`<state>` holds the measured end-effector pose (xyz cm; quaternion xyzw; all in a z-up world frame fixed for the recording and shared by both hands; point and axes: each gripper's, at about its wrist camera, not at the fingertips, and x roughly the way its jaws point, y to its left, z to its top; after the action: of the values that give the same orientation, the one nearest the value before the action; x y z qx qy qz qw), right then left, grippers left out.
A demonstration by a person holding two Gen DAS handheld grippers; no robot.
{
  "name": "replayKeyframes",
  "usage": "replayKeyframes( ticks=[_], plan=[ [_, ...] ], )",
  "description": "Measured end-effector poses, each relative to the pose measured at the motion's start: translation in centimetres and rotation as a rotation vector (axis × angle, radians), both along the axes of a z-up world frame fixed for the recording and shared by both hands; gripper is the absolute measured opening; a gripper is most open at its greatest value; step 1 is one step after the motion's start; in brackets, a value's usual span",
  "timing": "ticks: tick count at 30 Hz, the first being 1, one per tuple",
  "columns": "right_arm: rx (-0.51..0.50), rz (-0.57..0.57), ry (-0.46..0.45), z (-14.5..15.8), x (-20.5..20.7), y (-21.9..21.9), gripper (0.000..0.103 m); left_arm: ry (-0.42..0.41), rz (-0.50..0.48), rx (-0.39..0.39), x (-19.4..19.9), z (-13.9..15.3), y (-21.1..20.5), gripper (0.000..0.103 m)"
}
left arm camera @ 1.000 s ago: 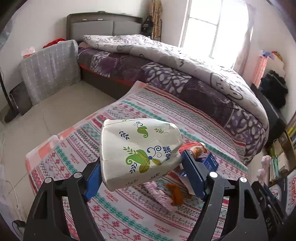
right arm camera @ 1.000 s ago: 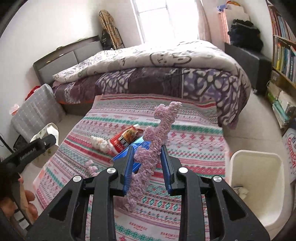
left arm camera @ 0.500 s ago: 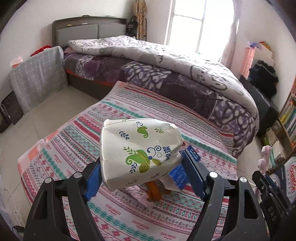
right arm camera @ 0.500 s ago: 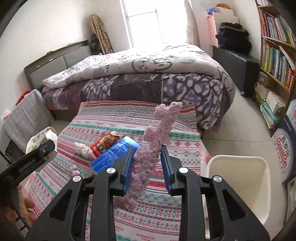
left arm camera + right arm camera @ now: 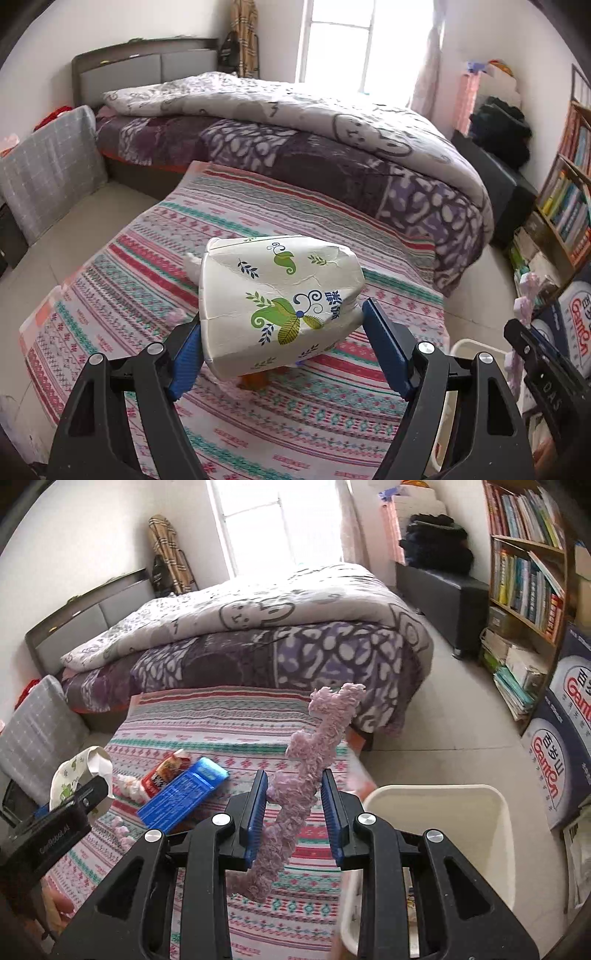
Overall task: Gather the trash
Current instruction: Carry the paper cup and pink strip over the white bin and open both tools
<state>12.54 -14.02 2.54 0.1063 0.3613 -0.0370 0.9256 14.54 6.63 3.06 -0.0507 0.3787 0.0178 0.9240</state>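
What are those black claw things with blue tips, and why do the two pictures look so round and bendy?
They are grabbers, and a person holds one in each hand. A small round-eyed camera sits on each grabber, looking along its fingers, so each picture bends.

In the left camera's picture, the left gripper holds a crumpled paper cup with green leaves on it. In the right camera's picture, the right gripper pinches a fluffy pink strip.

Below is a striped cloth with a blue packet and a red snack wrapper on it. A white bin waits beside it for the trash.
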Motion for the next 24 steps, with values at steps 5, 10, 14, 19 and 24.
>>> replayKeyframes(
  ticks=[5, 10, 14, 19, 24],
  plan=[
    [0.007, -0.051, 0.018, -0.3, -0.1, -2.6, 0.028, 0.007, -0.042, 0.007, 0.0, -0.4, -2.3, 0.077],
    [0.046, -0.115, 0.054, -1.1, -0.2, -5.8, 0.028, 0.013, -0.091, 0.009, 0.0, -0.7, -4.8, 0.077],
    [0.060, -0.169, 0.069, -1.5, -0.6, -8.4, 0.029, 0.016, -0.130, 0.013, -0.1, -1.1, -7.0, 0.077],
    [0.072, -0.238, 0.073, -1.5, -1.4, -11.6, 0.031, 0.029, -0.189, 0.013, -0.5, -1.7, -10.0, 0.077],
    [0.037, -0.337, 0.045, -0.8, -2.6, -14.1, 0.062, 0.034, -0.260, 0.030, -1.0, -2.3, -13.2, 0.077]
  ],
)
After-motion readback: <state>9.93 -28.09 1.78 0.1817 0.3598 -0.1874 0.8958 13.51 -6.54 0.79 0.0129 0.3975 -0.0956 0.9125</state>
